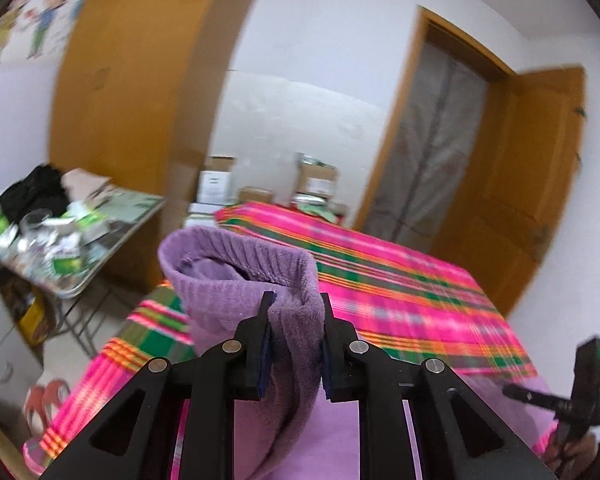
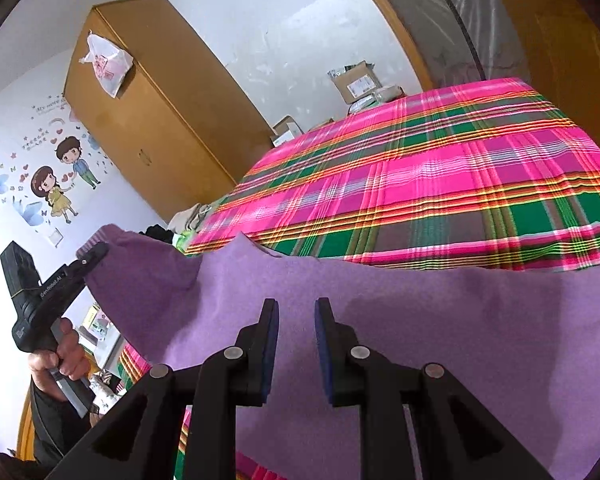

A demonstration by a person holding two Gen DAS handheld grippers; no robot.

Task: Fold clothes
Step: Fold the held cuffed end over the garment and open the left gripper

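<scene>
In the left wrist view we see our left hand-held gripper (image 1: 294,312) pinching a bunched fold of the purple garment (image 1: 236,272), a soft fleece-like piece with a ribbed hem. The fabric fills the gap between the two pads and rises above them in a rolled loop, lifted off the bed (image 1: 400,280). The bed wears a pink, green and orange plaid sheet, and more of the purple cloth lies on it under the gripper. To the left stands a cluttered folding bench (image 1: 112,224) carrying a black bundle and a glass; behind it we see a wooden wardrobe (image 1: 132,100), stacked cardboard boxes (image 1: 316,184) and an open wooden door (image 1: 532,184). At the far right edge the right hand-held gripper (image 1: 556,396) shows as a dark, blurred shape.

In the right wrist view our right hand-held gripper (image 2: 296,312) hangs over the broad purple garment (image 2: 420,312). Its pads stand a little apart, with flat cloth showing in the gap; we cannot tell whether they nip any of it. The garment spreads across the near part of the bed (image 2: 440,168) and slopes up to the left, where the left hand-held gripper (image 2: 94,254) holds its raised corner. A hand (image 2: 66,354) grips that tool's handle. Cartoon wall stickers (image 2: 60,184) decorate the wall beside the wardrobe (image 2: 148,120).
</scene>
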